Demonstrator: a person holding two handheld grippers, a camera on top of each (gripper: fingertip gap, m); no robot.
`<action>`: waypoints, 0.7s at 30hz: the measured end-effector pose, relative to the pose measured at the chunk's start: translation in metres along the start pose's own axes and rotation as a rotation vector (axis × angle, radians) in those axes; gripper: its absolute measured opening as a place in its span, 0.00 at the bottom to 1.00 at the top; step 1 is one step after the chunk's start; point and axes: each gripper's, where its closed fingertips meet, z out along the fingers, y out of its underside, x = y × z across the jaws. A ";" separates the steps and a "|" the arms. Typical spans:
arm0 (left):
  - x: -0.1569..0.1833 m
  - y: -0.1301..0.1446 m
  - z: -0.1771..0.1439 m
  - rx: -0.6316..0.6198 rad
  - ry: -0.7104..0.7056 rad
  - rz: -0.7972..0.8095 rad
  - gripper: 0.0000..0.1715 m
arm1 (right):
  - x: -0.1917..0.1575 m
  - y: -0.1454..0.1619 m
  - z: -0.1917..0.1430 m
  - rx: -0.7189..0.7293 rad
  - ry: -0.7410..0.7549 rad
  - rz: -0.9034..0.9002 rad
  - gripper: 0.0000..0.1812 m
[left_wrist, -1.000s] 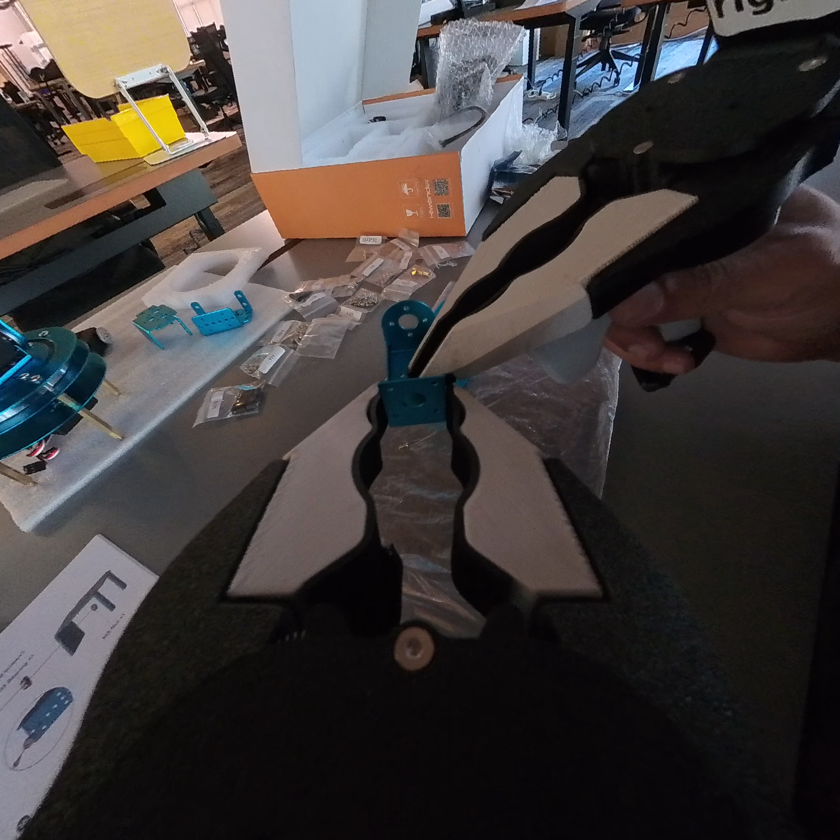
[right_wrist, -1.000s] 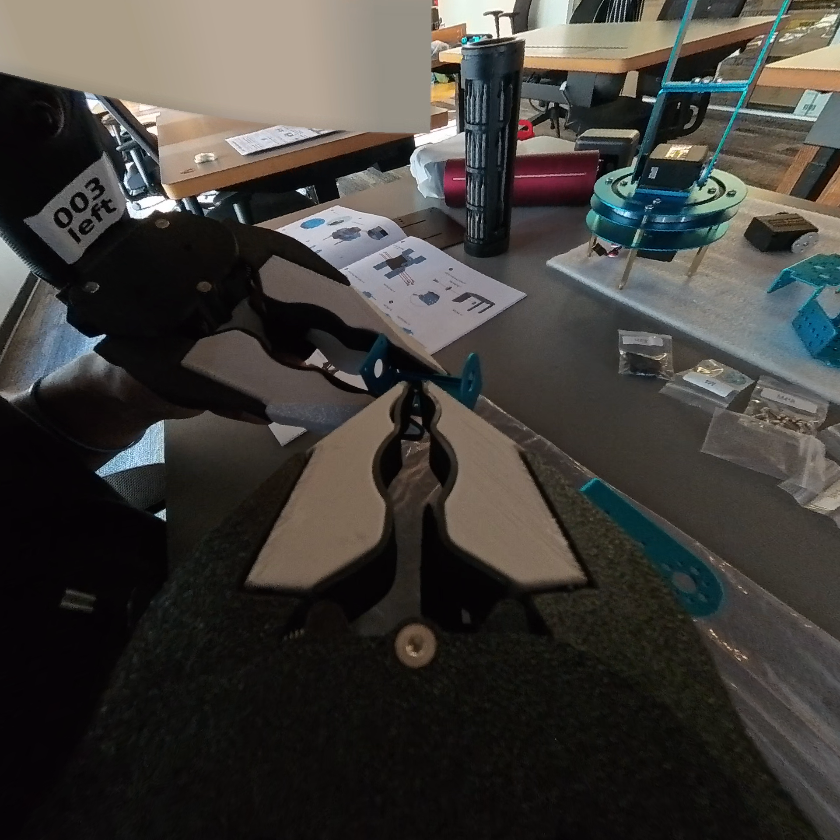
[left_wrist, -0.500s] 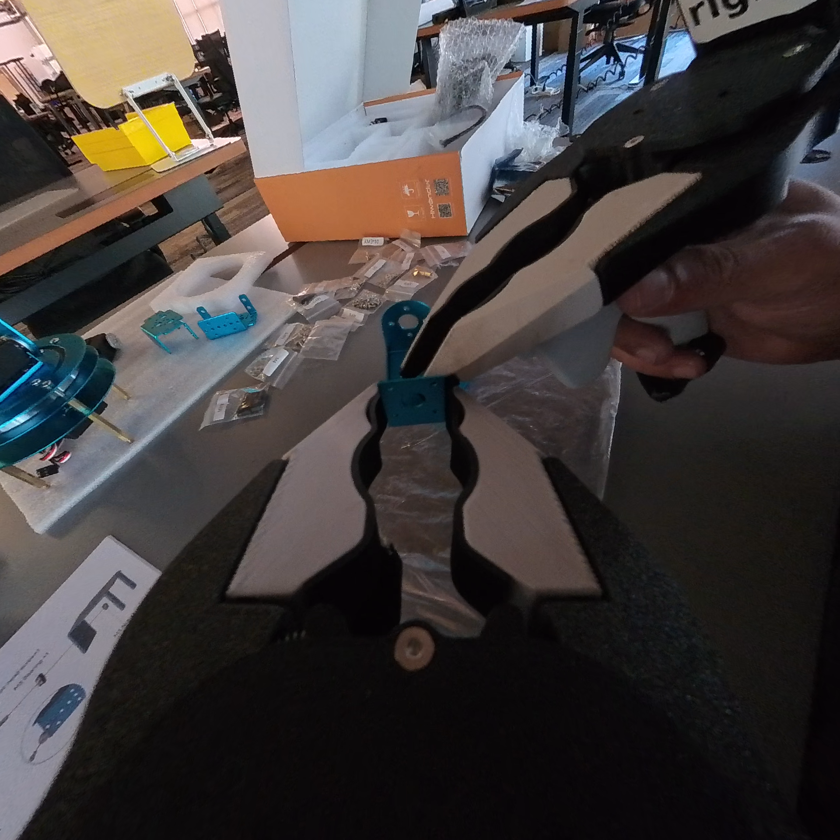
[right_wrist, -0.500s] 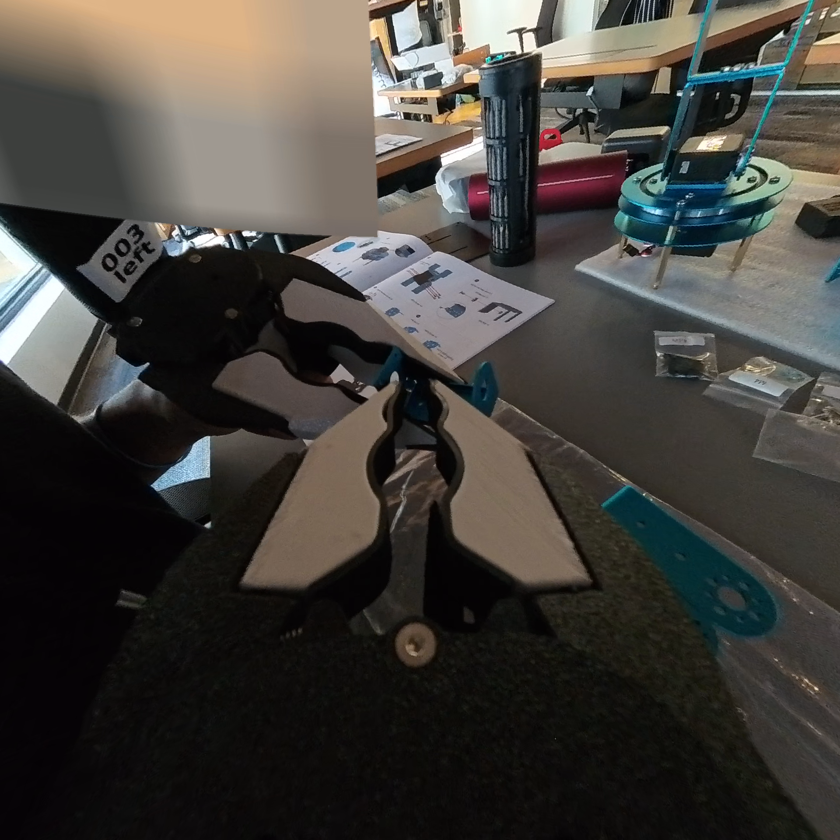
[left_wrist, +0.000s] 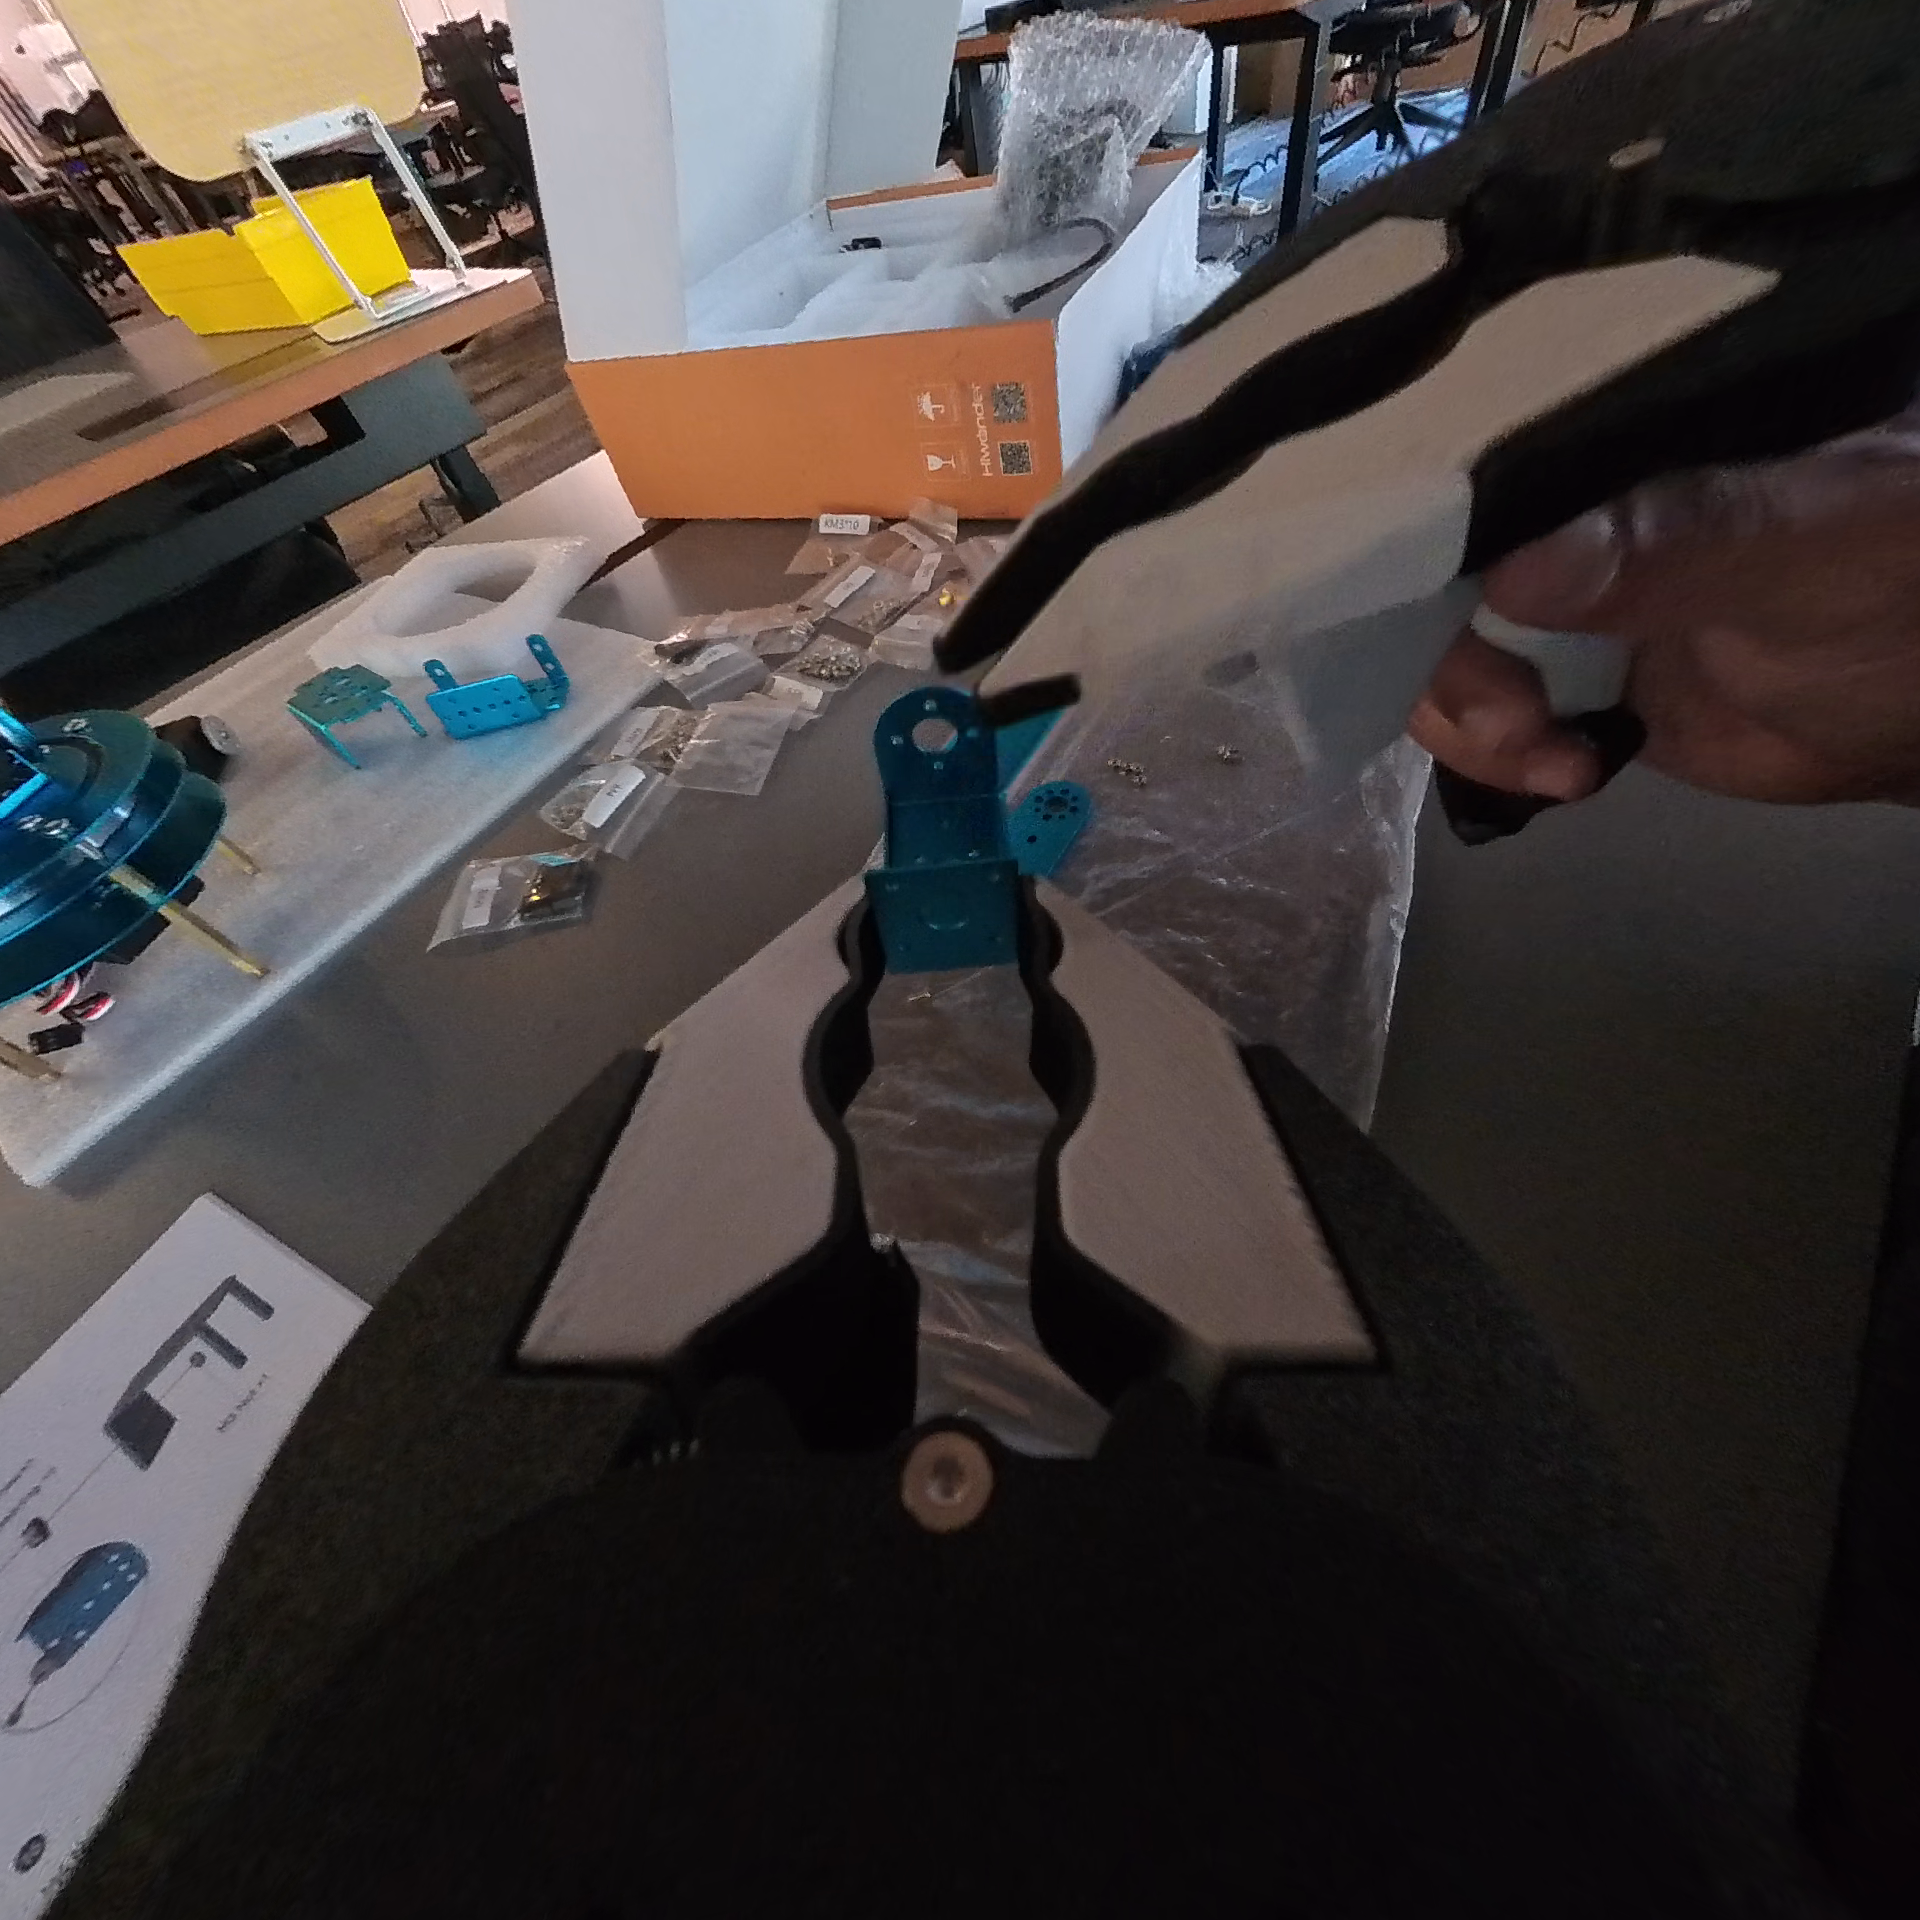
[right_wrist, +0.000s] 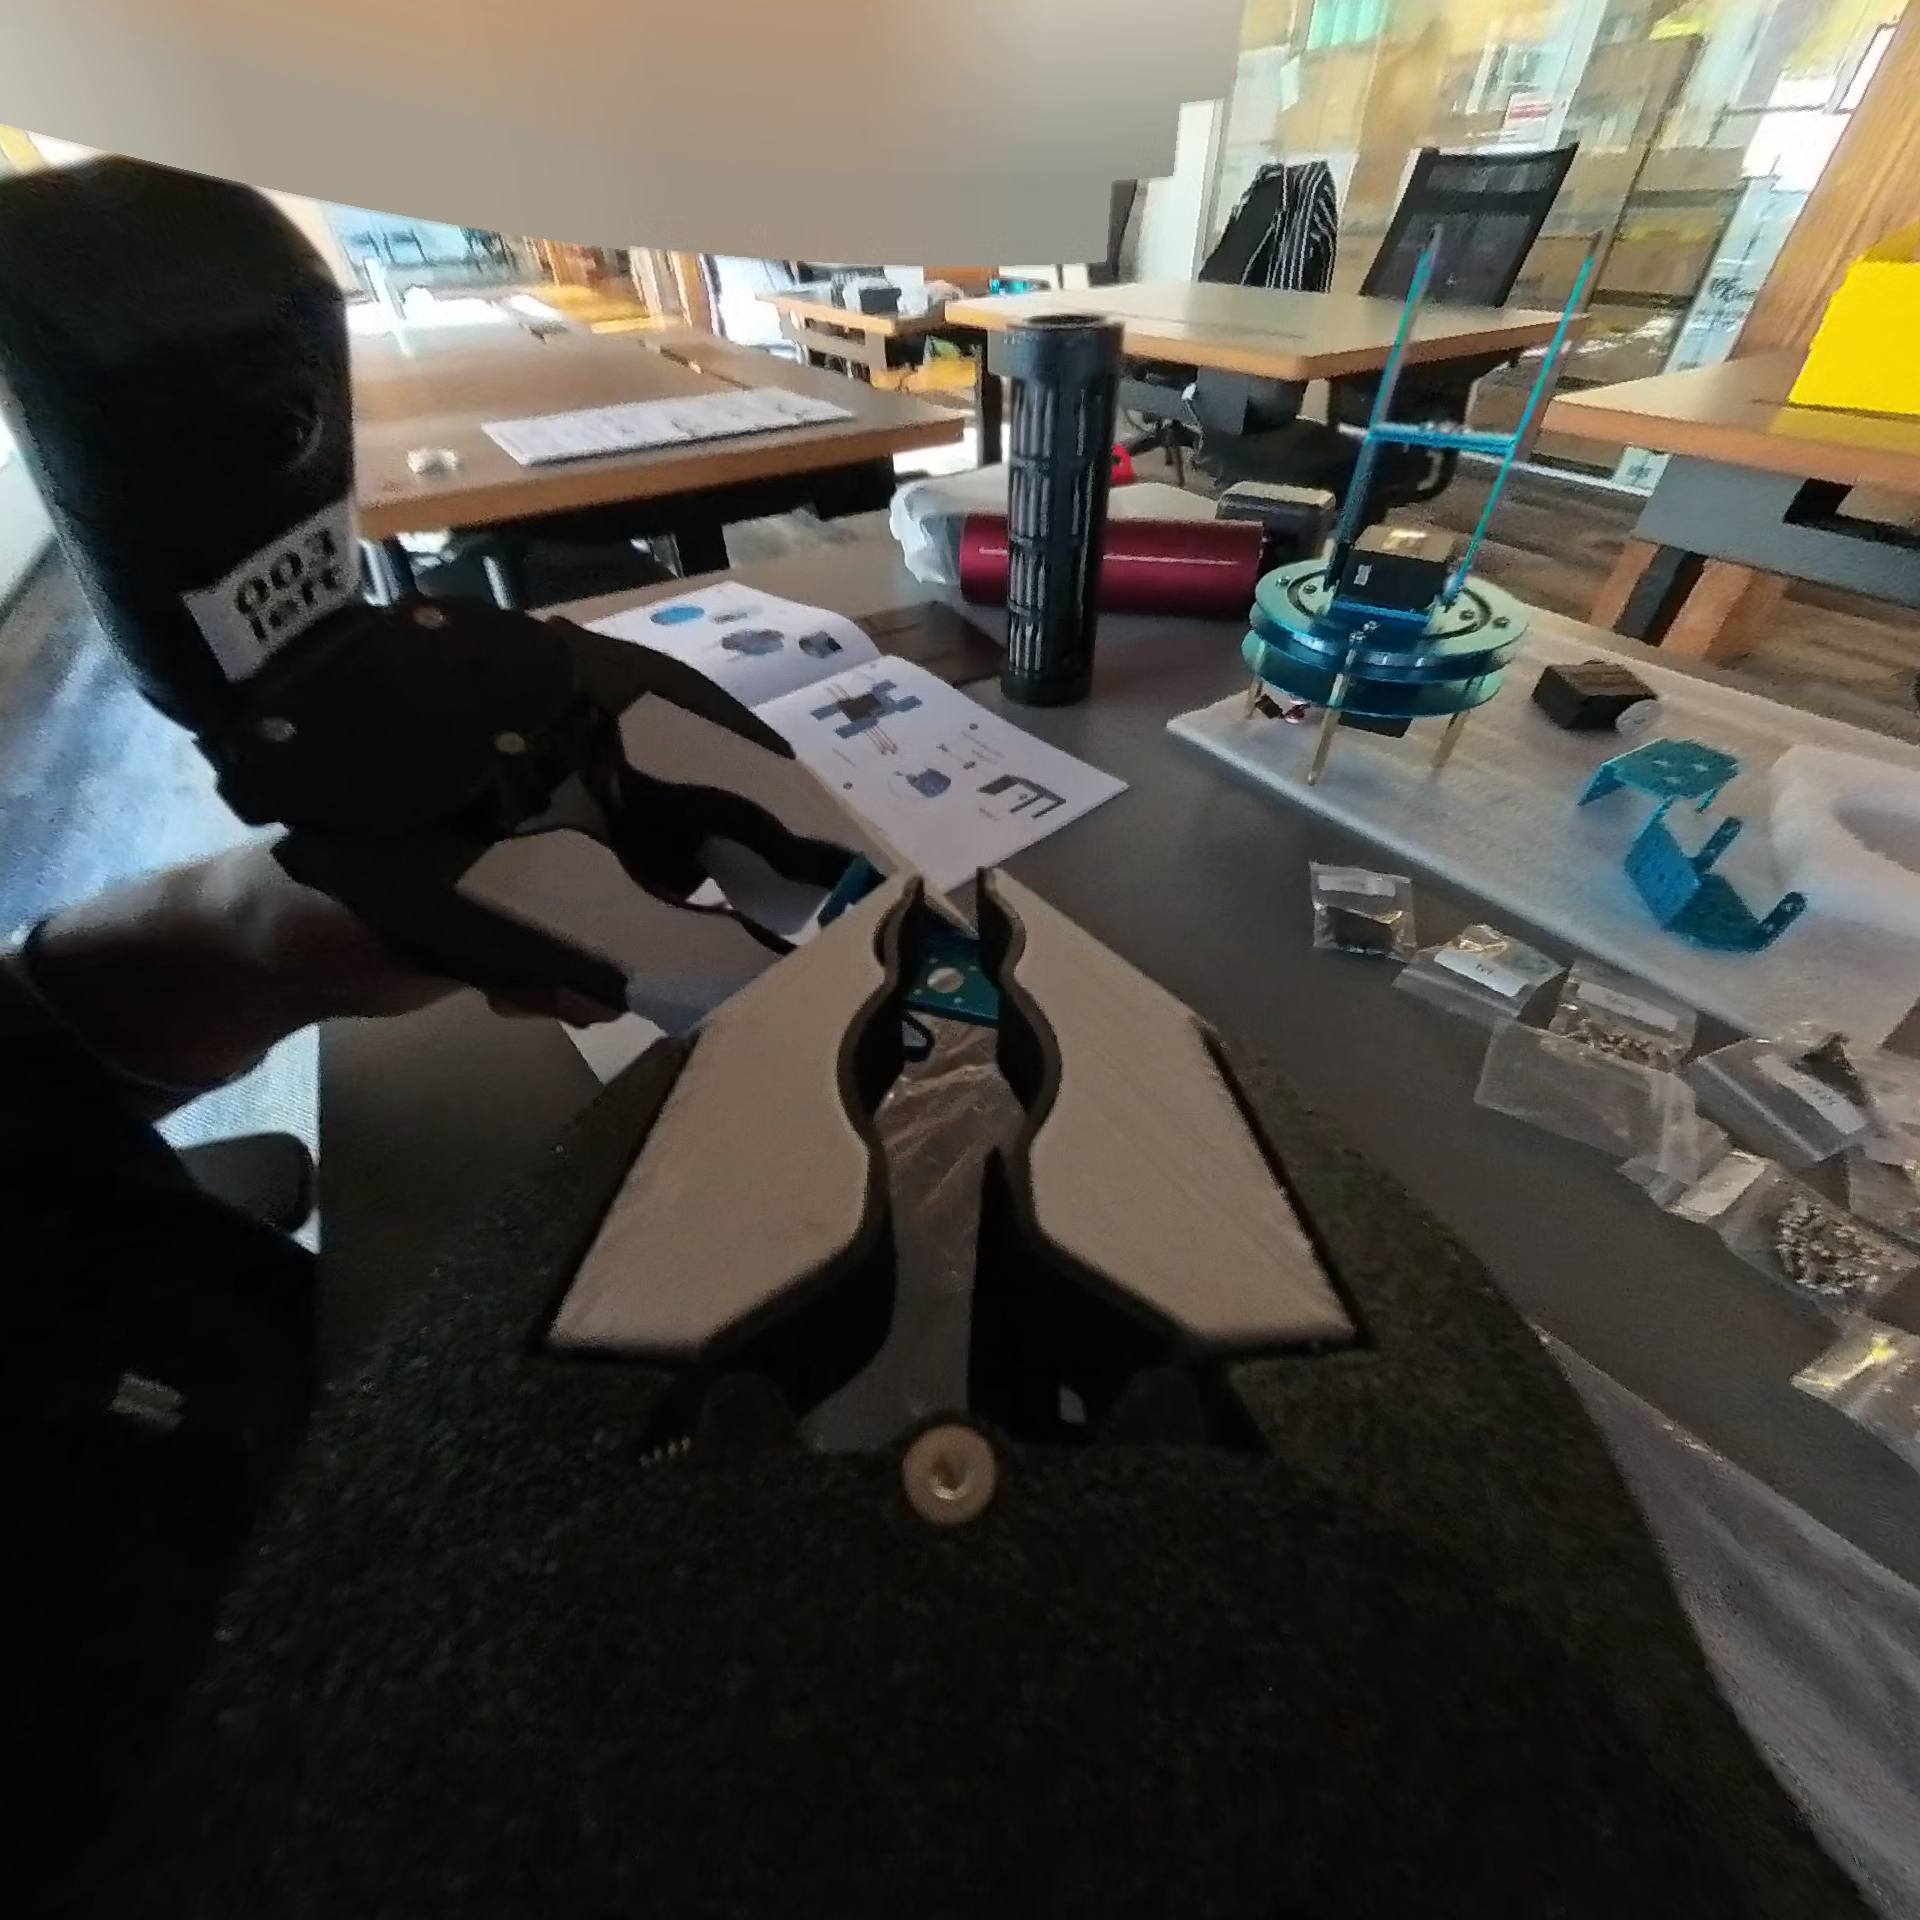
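Blue metal bracket (left_wrist: 940, 873) clamped at frame centre by left hand-held gripper (left_wrist: 943, 914); right hand-held gripper (right_wrist: 948, 902) slightly apart, upper right

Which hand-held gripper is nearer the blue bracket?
Left. The left hand-held gripper is clamped on the blue bracket's lower plate. The right hand-held gripper hangs just above its top end, slightly open, apparently not touching.

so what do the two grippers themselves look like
Both match: the left gripper and right gripper have a rough black body, two flat pale grey fingers with wavy black inner edges, and a brass screw at the base. A white tag with dark writing sits on the left one.
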 end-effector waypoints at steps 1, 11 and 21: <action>-0.001 -0.001 -0.001 0.004 -0.001 -0.001 0.14 | 0.001 0.000 -0.001 0.001 -0.012 0.023 0.05; 0.006 0.018 -0.004 -0.072 0.041 0.149 0.14 | -0.032 0.042 0.004 -0.231 -0.265 -0.010 0.17; 0.006 0.056 0.003 -0.300 0.174 -0.005 0.14 | -0.035 0.063 0.005 -0.289 -0.241 -0.146 0.19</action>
